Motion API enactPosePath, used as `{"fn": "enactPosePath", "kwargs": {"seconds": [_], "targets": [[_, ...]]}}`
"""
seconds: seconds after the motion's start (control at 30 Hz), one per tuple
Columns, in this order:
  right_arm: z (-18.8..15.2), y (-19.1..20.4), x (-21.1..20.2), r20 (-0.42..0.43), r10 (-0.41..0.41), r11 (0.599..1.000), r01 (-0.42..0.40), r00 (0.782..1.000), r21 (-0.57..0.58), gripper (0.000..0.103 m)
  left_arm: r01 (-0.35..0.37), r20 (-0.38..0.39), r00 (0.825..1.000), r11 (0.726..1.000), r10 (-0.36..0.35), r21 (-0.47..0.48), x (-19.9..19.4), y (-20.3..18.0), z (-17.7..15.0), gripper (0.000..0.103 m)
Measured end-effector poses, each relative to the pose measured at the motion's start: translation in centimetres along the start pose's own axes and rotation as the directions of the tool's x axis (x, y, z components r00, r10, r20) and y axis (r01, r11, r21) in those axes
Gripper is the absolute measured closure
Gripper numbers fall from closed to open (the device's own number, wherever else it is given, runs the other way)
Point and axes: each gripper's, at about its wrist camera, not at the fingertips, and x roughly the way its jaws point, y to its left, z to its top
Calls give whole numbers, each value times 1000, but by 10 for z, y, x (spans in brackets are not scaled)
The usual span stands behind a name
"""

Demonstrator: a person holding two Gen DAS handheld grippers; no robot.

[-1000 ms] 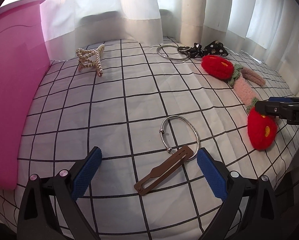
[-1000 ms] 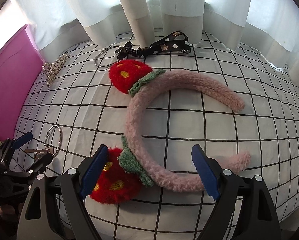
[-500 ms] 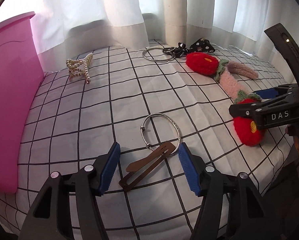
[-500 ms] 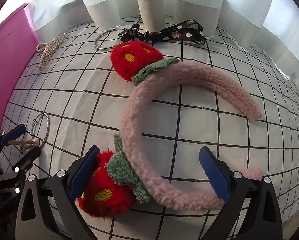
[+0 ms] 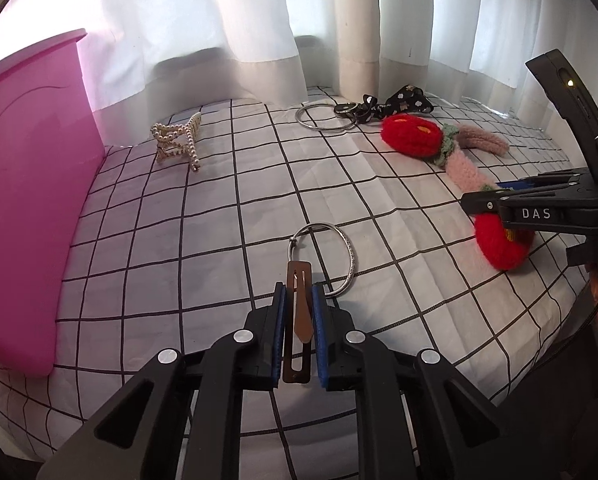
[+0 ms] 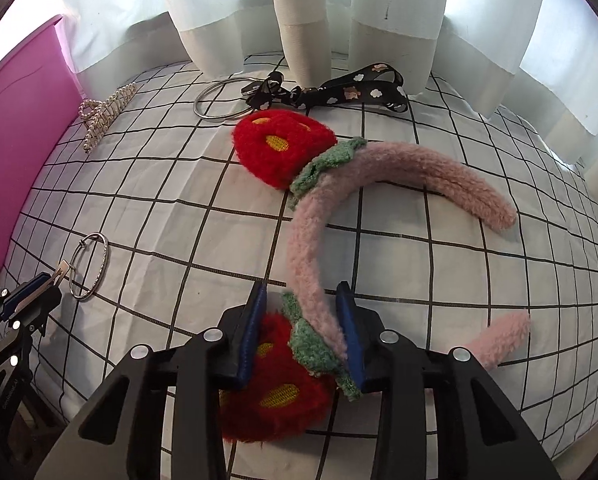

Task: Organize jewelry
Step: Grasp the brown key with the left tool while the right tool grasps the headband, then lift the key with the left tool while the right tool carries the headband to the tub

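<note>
We see a white cloth (image 5: 227,216) with a black grid of lines spread over the whole surface, lightly creased in places. Behind it hang white curtains (image 5: 219,20), their thicker hems reaching down to the far edge of the cloth, with daylight glowing through them. On the left stands a pink box (image 5: 27,184) with a smooth wall, resting on the cloth and rising well above it; in the right wrist view the same pink box (image 6: 15,140) fills the left edge.
</note>
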Motion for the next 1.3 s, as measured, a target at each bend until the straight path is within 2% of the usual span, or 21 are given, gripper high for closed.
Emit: {"fn": "enactPosePath", "kwargs": {"seconds": [0.1,0.2,0.57,1.03,1.3], "targets": [[0,-5,-7,25,15,999,-16,1000,28,85,-4,6,1000,1000,4,-13,-5,3,3,90],[0,-7,-10,35,57,997,-59,998,49,87,-5,16,1000,1000,5,-23,-11,5,7,90],[2,-8,-38,106,112,988,-121,988,92,89,5,59,998,999,-2,-51,-31,14,24,90],[13,3,-95,184,156,983,-171,971,69,89,10,128,992,997,0,-77,-66,17,49,90],[21,18,-132,234,191,980,-201,953,18,89,4,199,980,996,13,-86,-101,21,65,90]]}}
